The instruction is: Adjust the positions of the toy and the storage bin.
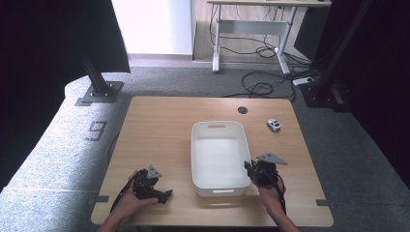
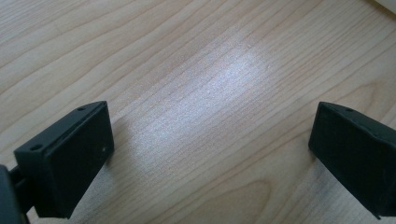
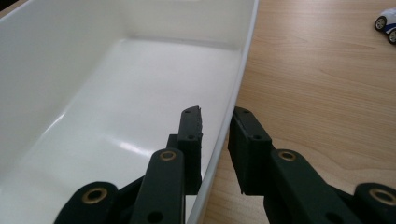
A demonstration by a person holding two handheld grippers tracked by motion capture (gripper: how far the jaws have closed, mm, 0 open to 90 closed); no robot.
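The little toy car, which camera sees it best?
The high view: the whole toy car sits on the table, right of the white bin. The right gripper view catches just part of it at the frame's edge. The left gripper view looks at bare wood.

Counts, high view unless noted: 1 wooden table [image 1: 169,125], w/ 1 round cable hole [image 1: 242,110] near its far edge. 1 white bin [image 1: 220,157]; handle slots: 2, one per short end. 1 toy car [image 1: 273,125], white w/ blue; in the right gripper view 2 of its wheels show. Grippers: 2, i.e. 1 left gripper [image 1: 162,195] and 1 right gripper [image 1: 251,168]; 2 black jaws each. Hands: 2. Grey three-cornered plates: 2, one per gripper. Background: 1 desk [image 1: 251,19].
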